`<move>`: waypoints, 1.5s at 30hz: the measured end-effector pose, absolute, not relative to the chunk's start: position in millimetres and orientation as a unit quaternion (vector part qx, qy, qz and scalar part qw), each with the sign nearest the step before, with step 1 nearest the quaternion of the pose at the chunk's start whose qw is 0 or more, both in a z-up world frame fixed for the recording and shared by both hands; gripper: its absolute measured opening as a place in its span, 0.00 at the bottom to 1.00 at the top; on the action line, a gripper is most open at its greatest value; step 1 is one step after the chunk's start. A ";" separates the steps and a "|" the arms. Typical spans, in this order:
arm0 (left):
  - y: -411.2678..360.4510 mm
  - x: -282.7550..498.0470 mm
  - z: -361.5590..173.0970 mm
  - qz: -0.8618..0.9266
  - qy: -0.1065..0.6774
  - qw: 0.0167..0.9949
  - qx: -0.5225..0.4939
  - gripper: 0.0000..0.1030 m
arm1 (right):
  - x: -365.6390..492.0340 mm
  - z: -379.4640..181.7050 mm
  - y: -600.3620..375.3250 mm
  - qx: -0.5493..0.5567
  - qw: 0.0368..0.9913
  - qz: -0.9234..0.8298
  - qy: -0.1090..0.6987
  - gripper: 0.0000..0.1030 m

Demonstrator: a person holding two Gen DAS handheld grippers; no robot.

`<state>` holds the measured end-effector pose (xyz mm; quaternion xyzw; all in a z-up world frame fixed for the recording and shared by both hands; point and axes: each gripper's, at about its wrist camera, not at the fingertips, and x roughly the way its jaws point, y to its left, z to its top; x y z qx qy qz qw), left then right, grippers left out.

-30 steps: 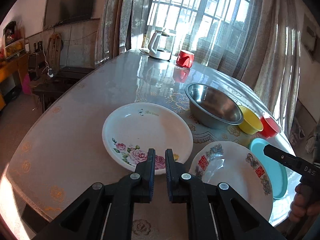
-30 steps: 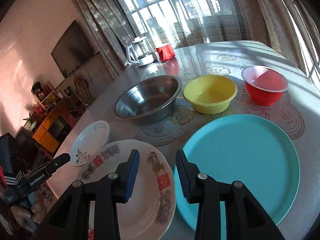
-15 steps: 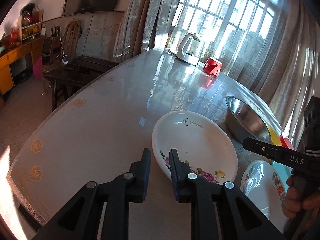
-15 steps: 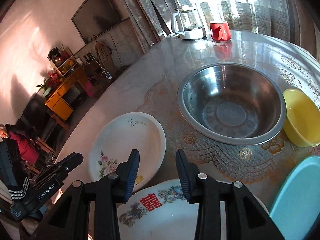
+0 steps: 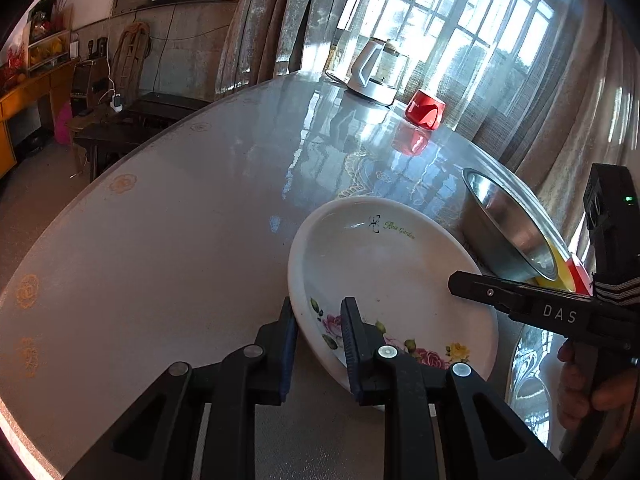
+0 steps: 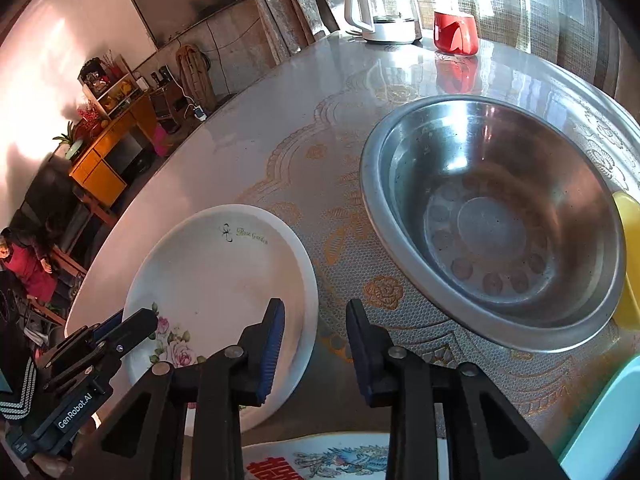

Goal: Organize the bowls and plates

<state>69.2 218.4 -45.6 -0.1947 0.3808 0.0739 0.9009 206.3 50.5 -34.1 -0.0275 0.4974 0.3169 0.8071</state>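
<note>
A white plate with pink roses (image 5: 396, 276) lies on the round table, also in the right wrist view (image 6: 216, 280). My left gripper (image 5: 318, 320) is open, its jaws astride the plate's near-left rim. My right gripper (image 6: 314, 332) is open and empty, its jaws astride the plate's right rim; it shows in the left wrist view (image 5: 520, 300). A steel bowl (image 6: 492, 220) sits right of the plate. A yellow bowl (image 6: 628, 248), a teal plate (image 6: 604, 428) and a white plate with red characters (image 6: 332, 456) show at the edges. A red bowl's rim (image 5: 580, 276) peeks behind the yellow one.
A white kettle (image 6: 380, 8) and a red cup (image 6: 456, 32) stand at the table's far side by the curtained window. The left half of the table (image 5: 160, 240) is bare glossy surface. A dark bench and orange cabinets stand beyond the left edge.
Both grippers moved left and closer to the rose plate. The left gripper opened a little and now straddles the plate's rim. The right gripper swung from the teal plate to the rose plate.
</note>
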 end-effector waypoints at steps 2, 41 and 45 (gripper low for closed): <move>217.8 70.3 -45.6 0.078 0.380 0.901 -0.194 0.20 | 206.9 -36.3 53.7 -0.030 0.806 0.322 0.497 0.20; 55.9 56.0 42.4 -0.068 0.336 0.935 -0.093 0.20 | 120.4 35.9 -139.9 0.158 0.871 0.259 0.386 0.17; 19.9 62.5 43.7 -0.098 0.343 0.931 -0.074 0.20 | 109.3 32.4 -178.3 0.177 0.878 0.231 0.379 0.17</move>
